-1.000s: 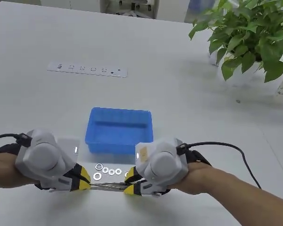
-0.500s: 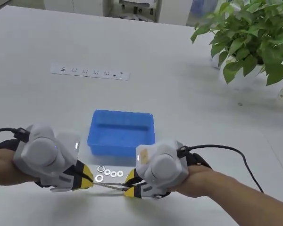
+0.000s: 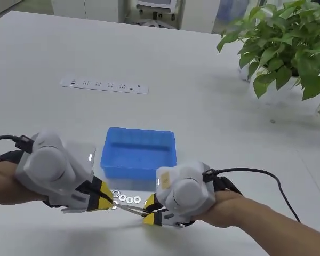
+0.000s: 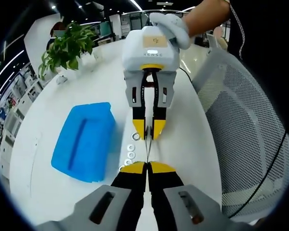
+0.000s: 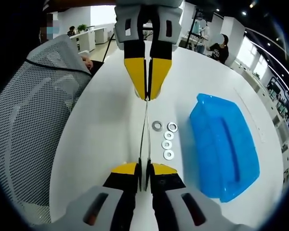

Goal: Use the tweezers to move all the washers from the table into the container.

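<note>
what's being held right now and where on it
The tweezers, held at both ends: one in the left hand-held gripper, the other in the right hand-held gripper.

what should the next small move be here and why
Probably open the left gripper to free the tweezers: both it and the right gripper are shut on opposite ends, so they cannot reach the washers lying on the table beside the blue container.

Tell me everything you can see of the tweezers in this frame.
The thin silver metal tweezers span between both grippers over the white table: one end clamped in the left gripper, the other in the right gripper. Their two arms converge toward the left gripper. Small silver washers lie beside them, untouched.
</note>
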{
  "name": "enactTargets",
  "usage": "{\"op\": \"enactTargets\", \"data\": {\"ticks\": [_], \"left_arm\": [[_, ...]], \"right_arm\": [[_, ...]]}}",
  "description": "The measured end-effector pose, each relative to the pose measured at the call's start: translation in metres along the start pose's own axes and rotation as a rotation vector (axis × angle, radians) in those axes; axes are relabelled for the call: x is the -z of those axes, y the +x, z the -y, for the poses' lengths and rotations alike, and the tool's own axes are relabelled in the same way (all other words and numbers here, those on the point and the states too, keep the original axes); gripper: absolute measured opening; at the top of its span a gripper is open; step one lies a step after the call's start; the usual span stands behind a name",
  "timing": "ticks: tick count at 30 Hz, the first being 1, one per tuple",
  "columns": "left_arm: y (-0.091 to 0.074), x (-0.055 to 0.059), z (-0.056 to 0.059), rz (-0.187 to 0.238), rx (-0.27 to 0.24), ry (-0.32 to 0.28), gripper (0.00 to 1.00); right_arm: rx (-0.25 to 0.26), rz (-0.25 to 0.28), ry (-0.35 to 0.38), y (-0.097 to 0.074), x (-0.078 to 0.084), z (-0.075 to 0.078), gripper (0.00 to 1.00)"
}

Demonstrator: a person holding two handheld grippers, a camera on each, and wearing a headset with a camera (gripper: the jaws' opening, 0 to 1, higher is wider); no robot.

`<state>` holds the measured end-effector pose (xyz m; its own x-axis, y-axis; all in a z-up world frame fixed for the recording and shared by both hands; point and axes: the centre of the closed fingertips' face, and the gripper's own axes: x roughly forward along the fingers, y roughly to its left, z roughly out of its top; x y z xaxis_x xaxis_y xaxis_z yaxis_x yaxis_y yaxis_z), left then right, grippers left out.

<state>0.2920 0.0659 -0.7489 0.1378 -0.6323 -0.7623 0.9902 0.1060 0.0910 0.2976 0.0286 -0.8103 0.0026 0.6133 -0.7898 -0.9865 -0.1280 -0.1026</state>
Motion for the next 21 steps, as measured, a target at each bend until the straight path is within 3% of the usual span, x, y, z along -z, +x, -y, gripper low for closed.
{"op": "enactTargets", "data": {"ticks": [12,21], "left_arm": [[-0.019,-0.040,-0.006,0.063,-0.018,0.049,0.05],[-0.024,-0.053,-0.010,0.084,-0.020,0.076,0.05]], "right_arm": [[0.039,0.035,0.018,-0.011,-0.013,0.010,0.09],[0.054,0.076,0.047,-0.012,-0.022,0.014,0.09]]}}
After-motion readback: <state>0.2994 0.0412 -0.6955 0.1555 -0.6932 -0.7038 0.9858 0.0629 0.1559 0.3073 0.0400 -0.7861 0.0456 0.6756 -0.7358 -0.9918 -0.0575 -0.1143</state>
